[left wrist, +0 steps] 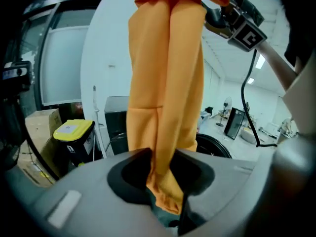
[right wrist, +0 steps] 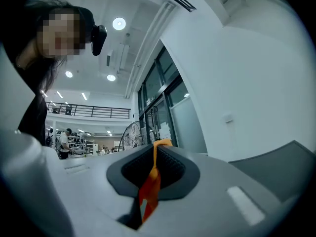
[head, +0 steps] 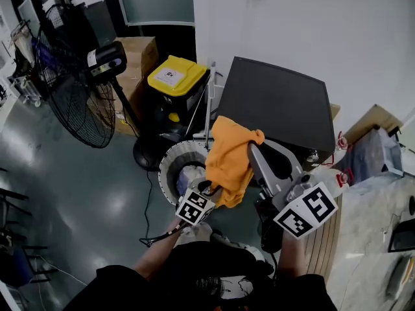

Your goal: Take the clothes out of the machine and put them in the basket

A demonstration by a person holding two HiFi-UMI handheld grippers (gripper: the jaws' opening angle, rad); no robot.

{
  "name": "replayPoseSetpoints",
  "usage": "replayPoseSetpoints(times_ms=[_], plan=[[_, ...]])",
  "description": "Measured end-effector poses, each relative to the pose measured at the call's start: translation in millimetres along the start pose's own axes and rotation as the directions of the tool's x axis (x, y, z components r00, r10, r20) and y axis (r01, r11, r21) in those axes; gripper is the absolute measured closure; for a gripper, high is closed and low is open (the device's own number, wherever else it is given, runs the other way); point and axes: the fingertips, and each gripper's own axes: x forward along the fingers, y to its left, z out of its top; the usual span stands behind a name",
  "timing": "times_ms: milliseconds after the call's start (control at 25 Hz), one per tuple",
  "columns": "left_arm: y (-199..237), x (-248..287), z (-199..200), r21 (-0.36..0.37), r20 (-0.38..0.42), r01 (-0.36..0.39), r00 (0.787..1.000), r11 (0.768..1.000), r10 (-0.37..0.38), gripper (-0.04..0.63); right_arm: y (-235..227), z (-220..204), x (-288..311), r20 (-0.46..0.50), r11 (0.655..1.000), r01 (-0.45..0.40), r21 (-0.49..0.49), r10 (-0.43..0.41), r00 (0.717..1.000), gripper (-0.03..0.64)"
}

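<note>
At the centre of the head view, an orange garment (head: pixel 228 157) hangs clear of both basket and machine, carried by the two grippers. The right gripper (head: pixel 251 149) has its jaws pinched shut on a thin fold at the cloth's top right corner; in the right gripper view that fold (right wrist: pixel 150 181) runs as a narrow orange strip between the closed jaws (right wrist: pixel 154 154). The left gripper (head: pixel 211 188) grips the garment's lower edge, and in the left gripper view its jaws (left wrist: pixel 163 181) are clamped on the bottom of the cloth (left wrist: pixel 165 83), which rises in long folds to the right gripper (left wrist: pixel 212 11) at the upper right. In the head view, just left of and below the cloth, stands the round white basket (head: pixel 170 157), its right rim overlapped by the garment. Behind the cloth, toward the upper right, is the dark machine (head: pixel 272 102). Further left stand a yellow-lidded bin (head: pixel 172 75) and a large fan (head: pixel 74 89) on the grey floor (head: pixel 84 193).
</note>
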Motion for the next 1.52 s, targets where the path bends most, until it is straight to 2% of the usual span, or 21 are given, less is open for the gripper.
replayPoseSetpoints(times_ms=[40,80,160,280,400,520,680,760,840,1000,1200,1360,1520], plan=[[6,-4,3,-0.033,0.023,-0.020,1.000,0.999,0.021,0.523,0,-2,3,-0.002,1.000,-0.006,0.002,0.006,1.000,0.574],[12,-8,5,-0.066,0.043,-0.034,0.998,0.997,0.037,0.566,1,-3,6,-0.004,1.000,-0.011,0.005,0.011,1.000,0.574],[24,-18,9,-0.114,0.077,-0.049,0.995,0.992,0.058,0.569,1,-5,13,-0.003,1.000,-0.021,0.010,0.021,1.000,0.574],[42,-40,21,-0.131,0.131,-0.074,0.987,0.989,0.091,0.569,1,-6,25,0.002,0.999,-0.035,0.016,0.035,0.999,0.574],[62,-64,43,-0.099,0.180,-0.115,0.975,0.988,0.131,0.570,4,-7,42,0.008,0.999,-0.048,0.023,0.047,0.999,0.574],[83,-91,69,-0.021,0.214,-0.163,0.963,0.986,0.163,0.570,10,-4,63,0.026,0.998,-0.063,0.025,0.062,0.998,0.574],[112,-127,106,0.022,0.311,-0.201,0.932,0.979,0.185,0.571,18,2,94,0.055,0.997,-0.077,0.020,0.076,0.996,0.574],[127,-141,121,0.034,0.354,-0.214,0.916,0.976,0.188,0.571,20,-5,110,0.040,0.998,-0.068,0.001,0.068,0.997,0.574],[137,-150,130,0.051,0.371,-0.212,0.911,0.976,0.178,0.571,21,-19,125,0.001,0.998,-0.049,-0.026,0.049,0.999,0.574],[159,-150,129,0.094,0.343,-0.207,0.925,0.974,0.163,0.571,15,-64,153,-0.102,0.999,-0.006,-0.053,0.000,0.995,0.574],[201,-134,91,0.091,0.251,-0.206,0.952,0.974,0.177,0.571,0,-136,176,-0.248,0.997,0.055,-0.046,-0.064,0.967,0.574],[230,-121,51,0.054,0.146,-0.177,0.975,0.983,0.167,0.571,-13,-193,184,-0.368,0.993,0.112,-0.034,-0.116,0.922,0.574],[248,-107,5,0.032,0.034,-0.140,0.990,0.990,0.139,0.571,-20,-251,180,-0.484,0.983,0.181,-0.012,-0.164,0.860,0.574]])
